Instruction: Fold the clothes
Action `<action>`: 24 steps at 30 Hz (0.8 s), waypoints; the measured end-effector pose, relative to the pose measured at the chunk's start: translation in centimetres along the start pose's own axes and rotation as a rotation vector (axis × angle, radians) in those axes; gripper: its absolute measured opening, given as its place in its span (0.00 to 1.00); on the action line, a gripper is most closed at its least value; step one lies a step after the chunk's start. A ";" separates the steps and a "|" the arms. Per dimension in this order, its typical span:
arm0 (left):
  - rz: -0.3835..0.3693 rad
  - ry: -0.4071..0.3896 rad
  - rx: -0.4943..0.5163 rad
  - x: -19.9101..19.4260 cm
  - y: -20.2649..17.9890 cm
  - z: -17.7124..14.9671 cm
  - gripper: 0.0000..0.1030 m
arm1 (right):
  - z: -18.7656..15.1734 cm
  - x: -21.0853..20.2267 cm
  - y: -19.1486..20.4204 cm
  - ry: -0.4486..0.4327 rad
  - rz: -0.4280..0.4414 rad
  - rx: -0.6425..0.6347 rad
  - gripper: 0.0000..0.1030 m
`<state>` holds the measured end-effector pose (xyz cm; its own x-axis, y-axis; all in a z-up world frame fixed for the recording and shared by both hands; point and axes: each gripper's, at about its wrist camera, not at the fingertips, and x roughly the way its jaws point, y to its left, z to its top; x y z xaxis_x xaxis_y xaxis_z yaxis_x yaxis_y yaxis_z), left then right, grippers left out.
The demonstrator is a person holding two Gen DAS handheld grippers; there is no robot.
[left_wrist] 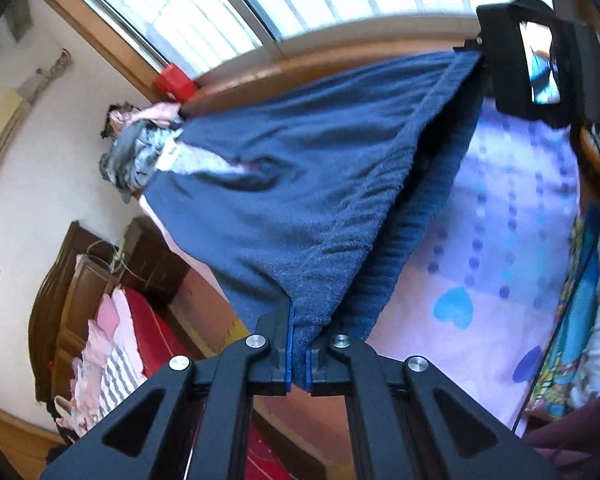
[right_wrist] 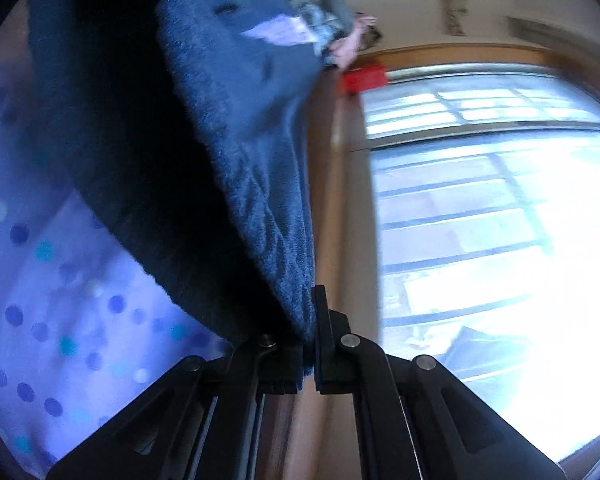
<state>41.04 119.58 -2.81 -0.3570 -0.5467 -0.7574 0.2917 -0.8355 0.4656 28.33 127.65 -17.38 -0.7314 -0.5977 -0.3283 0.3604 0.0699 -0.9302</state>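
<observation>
In the left wrist view the left gripper [left_wrist: 299,354] has its jaws pinched nearly together on a corner of the dark blue fleece garment [left_wrist: 284,200], with the cloth bunched between the blue pads. From there the garment runs taut across to the right gripper [left_wrist: 476,46] at the far top right, which holds another corner. Holding two corners apart like this reads as a way of letting the cloth hang and spread flat before a fold is laid. Under it is the bed, covered by a pink and lilac sheet with dots and hearts [left_wrist: 480,248], and a heap of other clothes [left_wrist: 140,152] sits at the bed's far end below the window [left_wrist: 228,4]. In the right wrist view the right gripper [right_wrist: 309,354] likewise has its jaws closed narrow on an edge of the same blue garment [right_wrist: 228,128], which rises away from the fingers and shadows the dotted sheet [right_wrist: 60,300] beneath; the picture is motion-blurred, so finer details of the hem cannot be told.
</observation>
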 end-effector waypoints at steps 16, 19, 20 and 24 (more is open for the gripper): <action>-0.161 0.106 0.154 5.1 -8.5 -5.8 0.03 | -6.8 -2.8 7.0 0.119 0.155 -0.111 0.01; -0.152 0.149 0.173 6.8 -9.1 -6.5 0.05 | -7.3 -2.3 8.4 0.113 0.186 -0.143 0.02; -0.147 0.169 0.192 7.4 -9.4 -6.8 0.06 | -7.5 -2.3 9.0 0.110 0.207 -0.156 0.02; -0.147 0.207 0.228 8.3 -9.7 -7.3 0.10 | -7.9 -2.7 10.9 0.081 0.208 -0.240 0.03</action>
<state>41.70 123.59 -16.96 -0.1855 -0.4166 -0.8899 0.0369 -0.9080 0.4174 29.67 136.34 -27.95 -0.7036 -0.4862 -0.5182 0.3669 0.3760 -0.8509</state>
